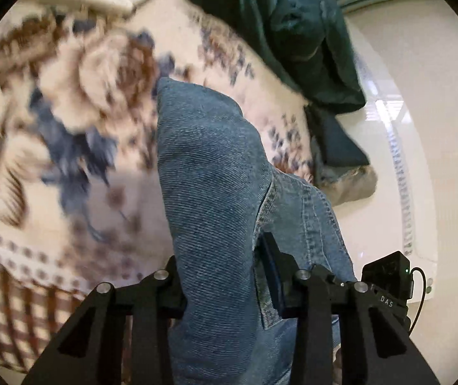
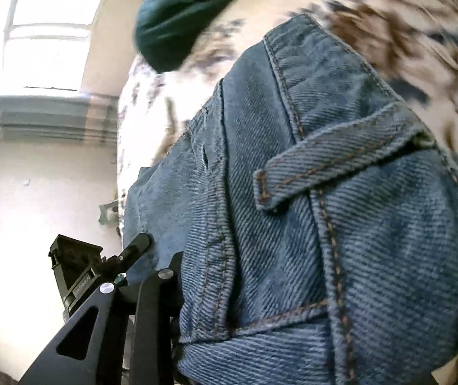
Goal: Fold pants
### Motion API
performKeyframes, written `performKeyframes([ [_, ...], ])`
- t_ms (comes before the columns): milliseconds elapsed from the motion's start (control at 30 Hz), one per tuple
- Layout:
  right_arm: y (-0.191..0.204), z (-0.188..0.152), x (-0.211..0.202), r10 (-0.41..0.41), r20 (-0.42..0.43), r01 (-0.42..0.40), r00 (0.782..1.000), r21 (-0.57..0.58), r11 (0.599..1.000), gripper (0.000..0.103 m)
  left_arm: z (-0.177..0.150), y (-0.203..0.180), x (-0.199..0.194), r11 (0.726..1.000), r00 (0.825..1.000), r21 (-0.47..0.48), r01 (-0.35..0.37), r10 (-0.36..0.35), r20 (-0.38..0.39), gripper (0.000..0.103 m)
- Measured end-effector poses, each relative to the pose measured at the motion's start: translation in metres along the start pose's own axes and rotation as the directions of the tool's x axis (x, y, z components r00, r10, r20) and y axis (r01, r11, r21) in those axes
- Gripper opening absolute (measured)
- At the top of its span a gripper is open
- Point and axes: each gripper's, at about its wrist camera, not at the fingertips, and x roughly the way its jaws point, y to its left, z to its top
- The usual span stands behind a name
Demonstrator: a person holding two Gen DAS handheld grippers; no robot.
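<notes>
Blue jeans [image 1: 209,173] hang lifted above a floral blanket, bunched in both grippers. In the left wrist view my left gripper [image 1: 224,276] is shut on a fold of denim near a seam, and the cloth rises in a ridge between its black fingers [image 1: 274,269]. In the right wrist view the jeans [image 2: 293,192] fill the frame, showing the waistband and a belt loop [image 2: 335,166]. My right gripper [image 2: 245,288] is shut on this waistband part. Only its left finger [image 2: 172,269] shows; denim hides the other.
A cream, brown and blue floral blanket [image 1: 78,102] with a checked border [image 1: 20,304] covers the bed under the jeans. A dark teal garment [image 1: 286,25] lies at the far edge. Beyond the bed edge is pale floor [image 1: 437,160]. A bright window [image 2: 46,35] shows at left.
</notes>
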Motion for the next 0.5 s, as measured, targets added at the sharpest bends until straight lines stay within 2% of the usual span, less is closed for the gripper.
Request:
performKeyframes([
  [100, 0.051, 0.011, 0.02, 0.025, 0.017, -0.024, 1.0, -0.043, 0.999, 0.032, 0.029, 0.005, -0.039, 1.0, 0.999, 0.007, 0.009, -0.01, 0.048, 0.034],
  [200, 0.106, 0.031, 0.068, 0.06, 0.039, -0.057, 0.997, -0.064, 0.996, 0.032, 0.075, 0.022, -0.072, 1.0, 0.995, 0.009, 0.011, -0.011, 0.098, 0.034],
  [300, 0.148, 0.052, 0.121, 0.082, 0.064, -0.078, 0.995, -0.066, 0.995, 0.032, 0.135, 0.048, -0.1, 1.0, 0.991, 0.027, 0.0, -0.004, 0.135, 0.034],
  [367, 0.182, 0.068, 0.171, 0.098, 0.079, -0.093, 0.992, -0.066, 0.993, 0.032, 0.183, 0.072, -0.117, 0.999, 0.988, 0.044, -0.01, 0.004, 0.153, 0.034],
  [500, 0.224, 0.1, 0.254, 0.125, 0.099, -0.12, 0.987, -0.055, 0.991, 0.031, 0.274, 0.121, -0.138, 0.996, 0.984, 0.077, -0.034, 0.02, 0.176, 0.034],
])
